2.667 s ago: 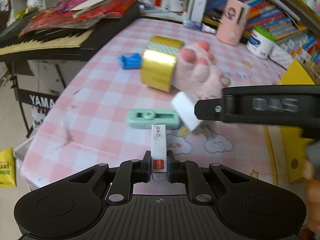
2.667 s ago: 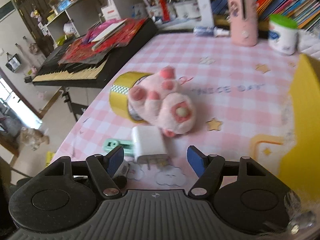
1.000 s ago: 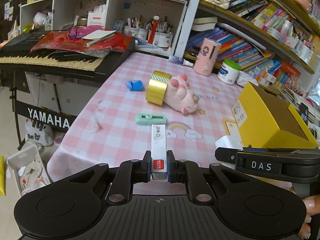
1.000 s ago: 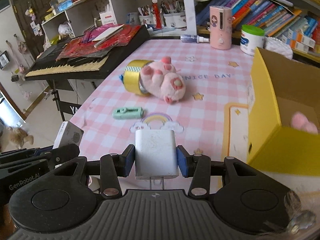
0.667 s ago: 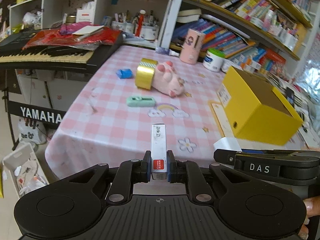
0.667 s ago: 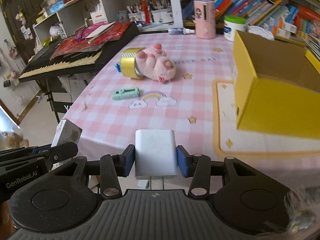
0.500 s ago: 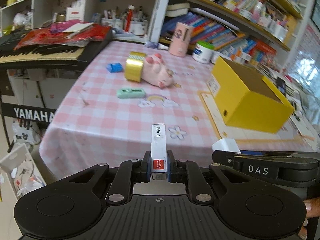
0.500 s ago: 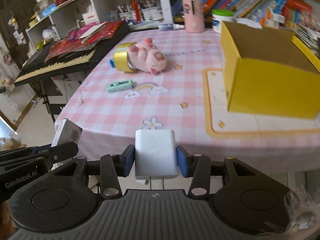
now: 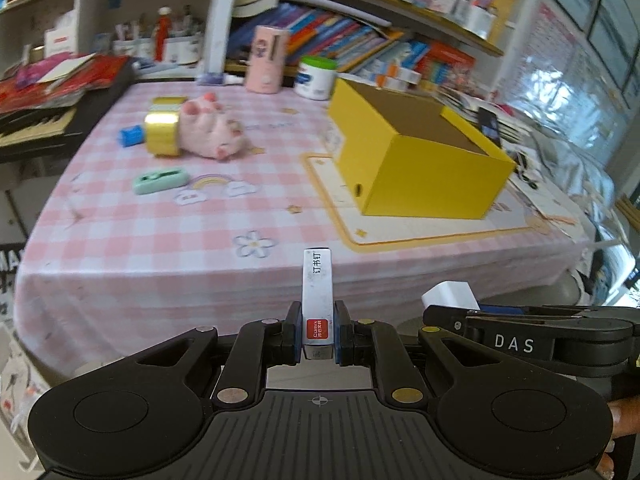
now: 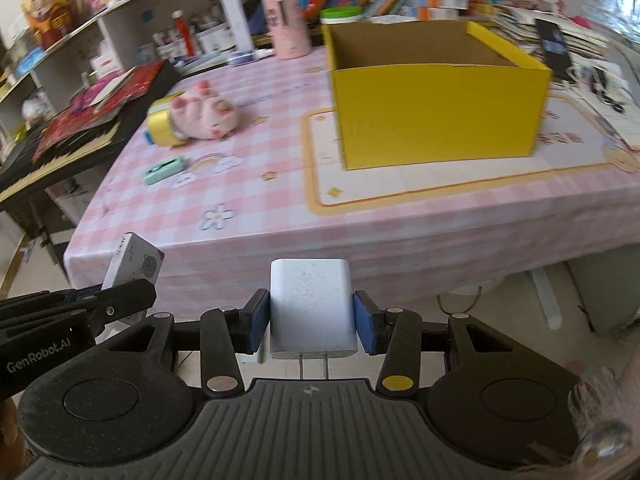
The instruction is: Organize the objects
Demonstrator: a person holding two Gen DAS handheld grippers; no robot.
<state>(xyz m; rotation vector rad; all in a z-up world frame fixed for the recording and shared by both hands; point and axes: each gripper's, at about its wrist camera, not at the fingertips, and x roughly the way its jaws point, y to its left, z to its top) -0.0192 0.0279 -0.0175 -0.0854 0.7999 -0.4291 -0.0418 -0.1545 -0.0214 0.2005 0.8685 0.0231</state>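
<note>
Both grippers hang off the near edge of the table (image 10: 400,216), each loaded. The left gripper (image 9: 317,336) is clamped on a slim staple box (image 9: 317,292), held by its rear end only, so that most of its length juts forward past the pads. The right gripper (image 10: 311,320) is clamped across the flat sides of a white charger (image 10: 310,308), whose two prongs point back toward the gripper body. In the left wrist view the right gripper lies just to the right of the left one, and the two loads sit near each other.

Ahead of the right gripper, well apart from it, stands the open yellow box (image 10: 436,120) on a pale mat; it is the likely destination, which is a judgement from the task. Ahead and to the left of both grippers lie the green stapler (image 10: 164,171), the pink plush toy (image 10: 204,116) and, touching it, the gold tape roll (image 10: 158,128).

Risks, as judged from this pose:
- The staple box is held at one end; a quick swing or a knock on the yellow box's near wall could lever it out of the pads.
- The charger's sides look smooth; a tilt during carry could let it slide forward.
- Neither gripper is above the table, so anything dropped now would fall to the floor.
- With the grippers side by side, converging on one opening could bring the loads into contact.
- Coming in low would strike the wall and push the yellow box along its mat.
</note>
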